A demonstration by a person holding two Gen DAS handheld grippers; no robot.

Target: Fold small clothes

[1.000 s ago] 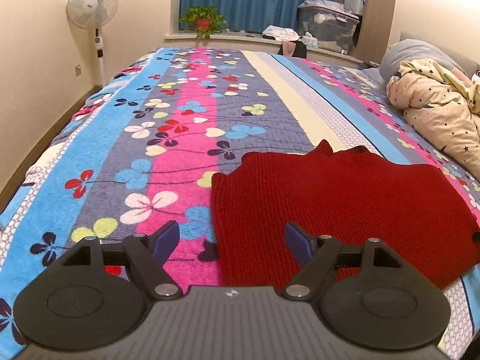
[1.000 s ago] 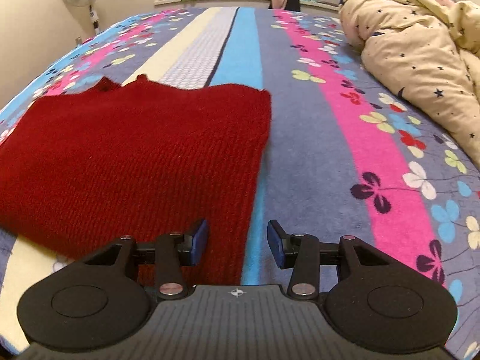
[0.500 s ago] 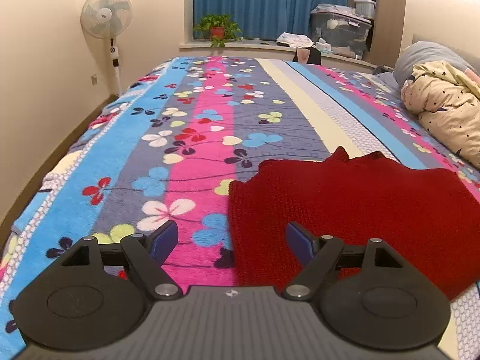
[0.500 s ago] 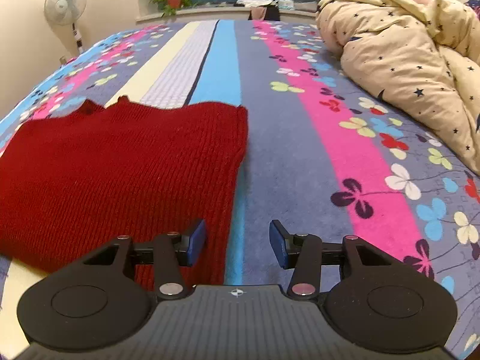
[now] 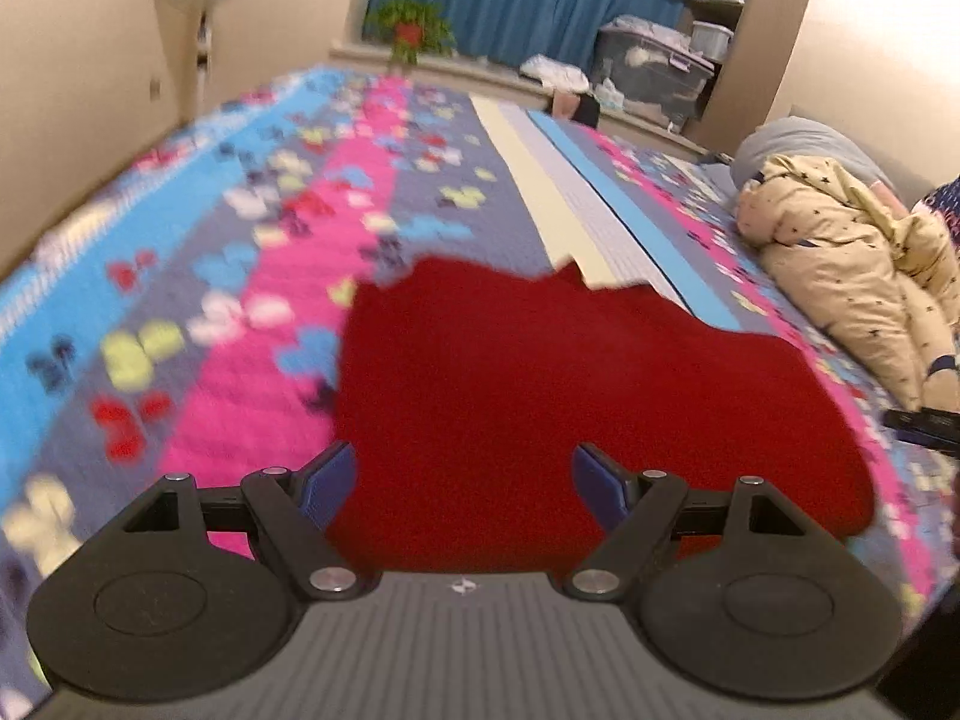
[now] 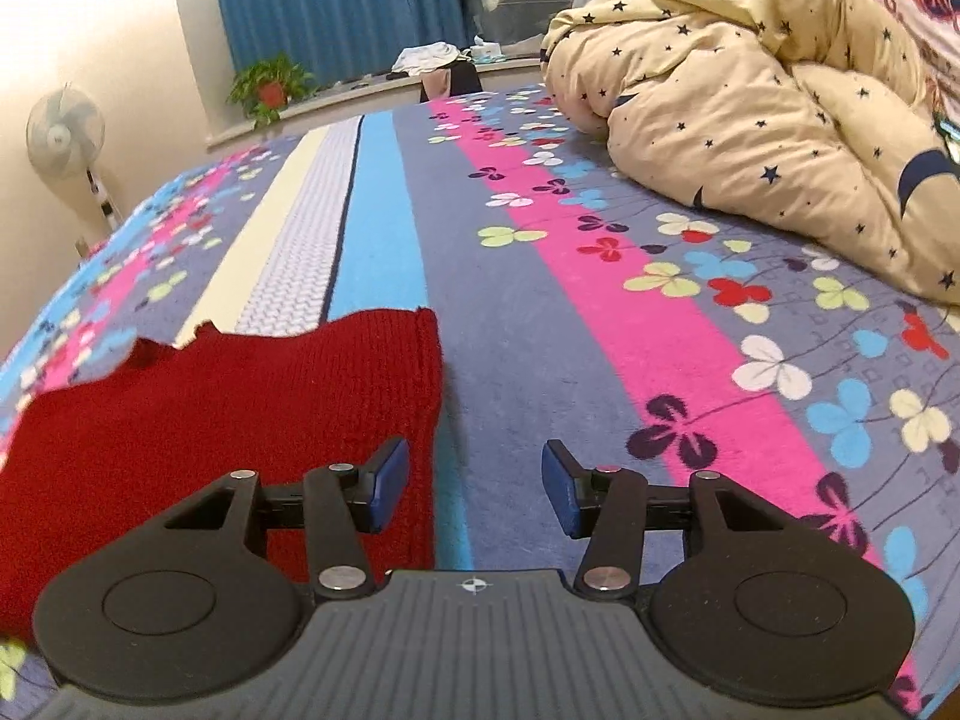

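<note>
A dark red knitted garment (image 5: 570, 396) lies flat on the flowered bedspread (image 5: 252, 276). My left gripper (image 5: 462, 483) hovers over its near edge with jaws wide open and nothing between the pads; this view is blurred. In the right wrist view the same garment (image 6: 228, 420) fills the lower left, its right edge running down between my fingers. My right gripper (image 6: 477, 489) sits over that edge, jaws opening, its left pad above the knit and its right pad above the bedspread (image 6: 600, 324), gripping nothing.
A bunched cream duvet with dark stars (image 6: 780, 120) lies on the right side of the bed, also seen as the cream duvet (image 5: 852, 276) in the left view. A standing fan (image 6: 63, 138), a potted plant (image 6: 270, 87) and storage boxes (image 5: 654, 69) stand beyond the bed.
The left gripper has swung to the right, so the red garment now lies centred under it. The right gripper has rolled and lifted slightly, and its jaws have widened.
</note>
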